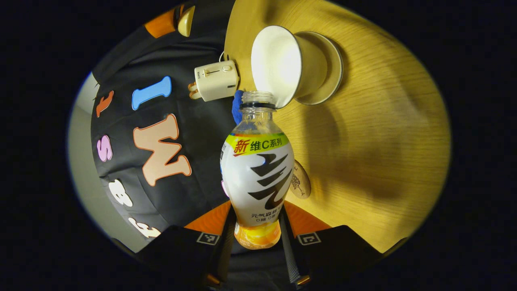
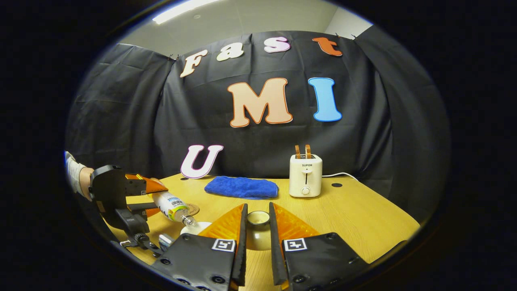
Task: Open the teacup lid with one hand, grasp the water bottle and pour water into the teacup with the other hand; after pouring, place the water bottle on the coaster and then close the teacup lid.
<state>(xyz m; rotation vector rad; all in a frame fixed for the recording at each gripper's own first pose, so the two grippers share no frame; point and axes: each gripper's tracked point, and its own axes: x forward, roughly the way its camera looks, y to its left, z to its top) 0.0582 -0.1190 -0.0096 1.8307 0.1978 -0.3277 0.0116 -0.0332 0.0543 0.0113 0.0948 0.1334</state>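
Note:
My left gripper [image 1: 258,226] is shut on the water bottle [image 1: 258,169], a capless bottle with a white label, tipped so its open mouth lies at the rim of the white teacup [image 1: 278,64]. The cup stands on its saucer [image 1: 333,68]; I cannot make out any stream. A round coaster [image 1: 302,185] lies on the table just behind the bottle. In the right gripper view, my right gripper [image 2: 257,210] is shut on the cream teacup lid [image 2: 258,234], held above the table. To its left are the left gripper [image 2: 155,199], the tilted bottle [image 2: 171,205], the cup's rim [image 2: 196,228] and the coaster [image 2: 194,209].
A white toaster [image 2: 305,176] with toast in it stands at the back of the wooden table [image 2: 355,214], its cord trailing right. A folded blue towel [image 2: 241,188] lies to its left. A gloved hand [image 2: 74,173] holds the left gripper at the table's left edge.

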